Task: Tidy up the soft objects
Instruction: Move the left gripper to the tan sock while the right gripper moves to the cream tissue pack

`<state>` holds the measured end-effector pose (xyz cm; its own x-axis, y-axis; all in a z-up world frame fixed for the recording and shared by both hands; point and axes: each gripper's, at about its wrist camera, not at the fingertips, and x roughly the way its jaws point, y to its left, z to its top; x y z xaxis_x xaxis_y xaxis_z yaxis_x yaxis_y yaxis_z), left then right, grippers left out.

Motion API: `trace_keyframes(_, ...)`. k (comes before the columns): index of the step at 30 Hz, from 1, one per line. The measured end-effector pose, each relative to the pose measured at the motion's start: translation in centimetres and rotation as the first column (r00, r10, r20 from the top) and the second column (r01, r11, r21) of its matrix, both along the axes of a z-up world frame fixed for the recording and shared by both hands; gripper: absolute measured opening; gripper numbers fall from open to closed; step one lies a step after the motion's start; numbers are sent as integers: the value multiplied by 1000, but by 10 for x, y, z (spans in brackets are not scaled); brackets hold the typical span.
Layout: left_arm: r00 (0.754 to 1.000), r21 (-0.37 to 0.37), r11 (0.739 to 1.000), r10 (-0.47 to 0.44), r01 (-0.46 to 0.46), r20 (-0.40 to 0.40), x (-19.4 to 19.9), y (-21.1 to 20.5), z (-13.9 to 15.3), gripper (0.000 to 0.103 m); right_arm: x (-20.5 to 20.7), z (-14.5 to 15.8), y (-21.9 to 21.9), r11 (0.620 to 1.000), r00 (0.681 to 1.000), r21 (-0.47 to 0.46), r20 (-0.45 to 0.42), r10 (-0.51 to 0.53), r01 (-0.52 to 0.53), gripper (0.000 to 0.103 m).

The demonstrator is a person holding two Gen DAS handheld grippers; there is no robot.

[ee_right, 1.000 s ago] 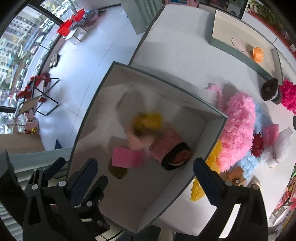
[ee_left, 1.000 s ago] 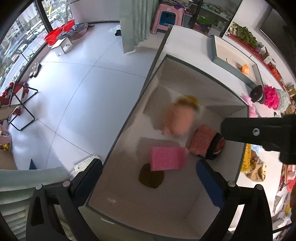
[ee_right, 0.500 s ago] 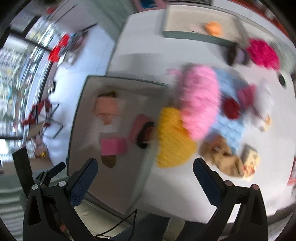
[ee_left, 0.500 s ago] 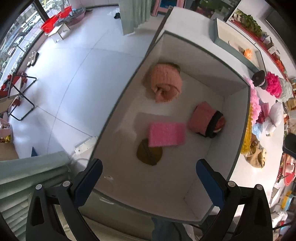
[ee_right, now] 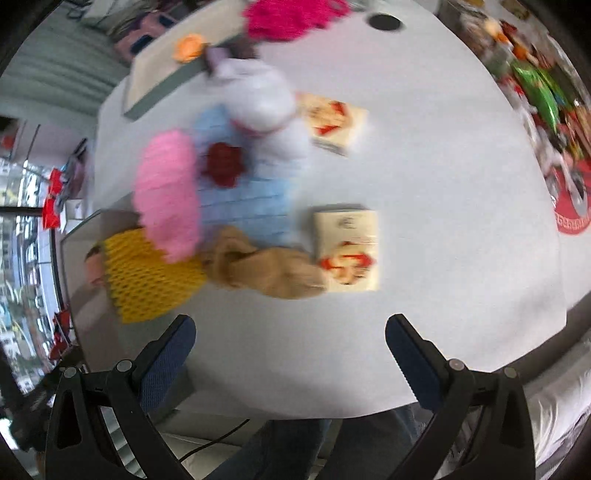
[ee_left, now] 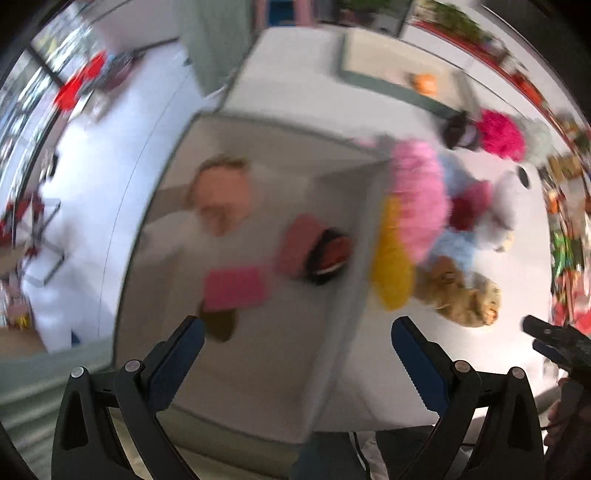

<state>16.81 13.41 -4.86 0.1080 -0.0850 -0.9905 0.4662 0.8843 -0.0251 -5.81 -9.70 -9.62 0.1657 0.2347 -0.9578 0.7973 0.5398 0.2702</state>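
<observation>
A deep white box (ee_left: pixel 354 236) holds a peach knit roll (ee_left: pixel 218 199), a pink sponge (ee_left: pixel 234 288), a pink-and-black roll (ee_left: pixel 314 249) and a dark round piece (ee_left: pixel 219 326). My left gripper (ee_left: pixel 295 341) hangs open and empty above the box's near end. Right of the box lies a heap of soft things: a yellow mesh piece (ee_right: pixel 147 273), a pink fluffy piece (ee_right: pixel 168 195), a light blue cloth (ee_right: pixel 251 192), a tan sock (ee_right: pixel 266 269) and a white plush (ee_right: pixel 258 99). Over the table's near edge, my right gripper (ee_right: pixel 290 334) stands open, holding nothing.
Two cream booklets (ee_right: pixel 345 249) (ee_right: pixel 334 122) lie right of the heap. A shallow grey-rimmed tray (ee_right: pixel 162 81) with an orange item (ee_right: pixel 188 48) sits at the back, a magenta pompom (ee_right: pixel 291 16) beside it. Packaged goods (ee_right: pixel 543 99) line the right edge.
Both views have swung right. The right gripper left the box and now faces the heap on the table. The peach roll dropped and lies still in the box.
</observation>
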Motion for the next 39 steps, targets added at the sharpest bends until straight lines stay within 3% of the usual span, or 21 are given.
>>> trace_keyframes(4, 997, 17, 997, -74, 74, -4, -15, -53, -4, 102, -5, -9, -14, 1000, 1000, 2, -8, 24, -24, 103)
trace_keyframes(9, 990, -12, 996, -92, 91, -103, -45, -89, -28, 102, -5, -13, -34, 997, 997, -11, -13, 74, -74, 103)
trace_keyframes(12, 986, -12, 1000, -21, 19, -164, -52, -97, -49, 102, -1, -17, -43, 994, 994, -9, -18, 109, -110, 103)
trace_keyframes(15, 964, -46, 993, 94, -109, -248, -51, -94, -69, 102, 8, -21, -50, 985, 985, -22, -23, 170, -170, 103)
trace_keyframes(20, 957, -6, 989, 139, -145, -254, -63, -110, -88, 102, 14, -39, -53, 964, 962, -22, -73, 262, -265, 103)
trace_keyframes(23, 943, -26, 980, 183, -198, -277, -65, -125, -98, 102, 6, -51, -58, 967, 962, -2, -102, 255, -256, 103)
trace_keyframes(27, 921, -2, 955, 286, -297, -265, -62, -146, -117, 102, -10, -60, -68, 973, 967, 41, -113, 230, -226, 103)
trace_keyframes(31, 875, 80, 917, 397, -391, -276, -60, -152, -144, 102, -20, -65, -76, 974, 966, 46, -123, 226, -222, 103)
trace_keyframes(35, 864, 162, 894, 446, -418, -235, -66, -128, -153, 102, -13, -72, -73, 967, 960, 48, -121, 254, -250, 103)
trace_keyframes(39, 843, 169, 875, 482, -453, -237, -65, -104, -160, 102, 6, -82, -57, 959, 954, 60, -104, 282, -277, 103)
